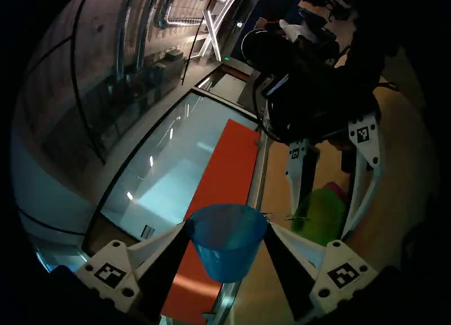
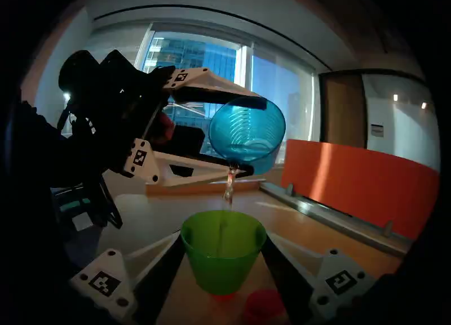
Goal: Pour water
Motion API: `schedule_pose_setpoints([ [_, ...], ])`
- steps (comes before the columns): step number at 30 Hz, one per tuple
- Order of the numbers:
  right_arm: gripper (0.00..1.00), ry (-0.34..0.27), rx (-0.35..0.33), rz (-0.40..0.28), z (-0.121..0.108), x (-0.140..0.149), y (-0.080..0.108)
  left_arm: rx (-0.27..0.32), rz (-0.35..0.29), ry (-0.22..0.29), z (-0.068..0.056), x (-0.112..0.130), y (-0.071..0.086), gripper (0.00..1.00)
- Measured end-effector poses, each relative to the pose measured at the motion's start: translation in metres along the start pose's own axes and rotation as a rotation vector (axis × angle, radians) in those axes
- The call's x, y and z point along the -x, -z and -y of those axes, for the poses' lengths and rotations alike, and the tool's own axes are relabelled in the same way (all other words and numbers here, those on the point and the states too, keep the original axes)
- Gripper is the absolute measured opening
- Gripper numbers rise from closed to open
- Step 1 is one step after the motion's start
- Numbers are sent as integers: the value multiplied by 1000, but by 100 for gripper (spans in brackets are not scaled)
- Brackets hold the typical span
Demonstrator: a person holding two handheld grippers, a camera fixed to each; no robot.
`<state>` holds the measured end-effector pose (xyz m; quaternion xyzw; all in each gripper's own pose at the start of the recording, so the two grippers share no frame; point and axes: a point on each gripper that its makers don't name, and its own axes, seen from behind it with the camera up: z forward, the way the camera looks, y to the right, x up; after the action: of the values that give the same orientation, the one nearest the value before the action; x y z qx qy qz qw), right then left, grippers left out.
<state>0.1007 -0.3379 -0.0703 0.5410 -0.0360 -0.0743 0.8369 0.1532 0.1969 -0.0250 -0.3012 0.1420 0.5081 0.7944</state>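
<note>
Pouring right now, by the look of it: the left gripper (image 2: 256,136) has its jaws clamped on the blue cup (image 2: 248,130), one finger on each side of the wall. The cup is tipped way over, mouth facing the right gripper's camera. A thin stream of water (image 2: 229,187) runs off the low rim straight down into the green cup (image 2: 222,252). That one sits just below it, upright, squeezed between the jaws of the right gripper (image 2: 222,240) above the table (image 2: 315,229). A red thing (image 2: 262,305) sits under the green cup; can't tell what it is.

Handling-wise, my guess: both cups look like thin see-through plastic, so they're light and a bit bendy. Squeeze too hard and the wall will flex, and the stream could wander. Too soft and the smooth tapered sides may slip, more so if wet. Mid-wall, about where the jaws are now, seems the sensible spot. The green cup gets heavier as it fills, so I'd hold it level and steady. The blue cup gets lighter, so tilt it gently.
</note>
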Motion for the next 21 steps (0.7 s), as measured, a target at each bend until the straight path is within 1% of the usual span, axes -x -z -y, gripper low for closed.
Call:
schedule_pose_setpoints([
  [6,91,7,1,1,1,-2,1,2,-4,-36,0,-1,2,89],
  [15,90,15,-2,2,4,-5,0,-10,-2,-86,4,-2,7,89],
  [21,90,17,0,2,5,-6,-1,-15,-4,-109,5,-4,8,89],
])
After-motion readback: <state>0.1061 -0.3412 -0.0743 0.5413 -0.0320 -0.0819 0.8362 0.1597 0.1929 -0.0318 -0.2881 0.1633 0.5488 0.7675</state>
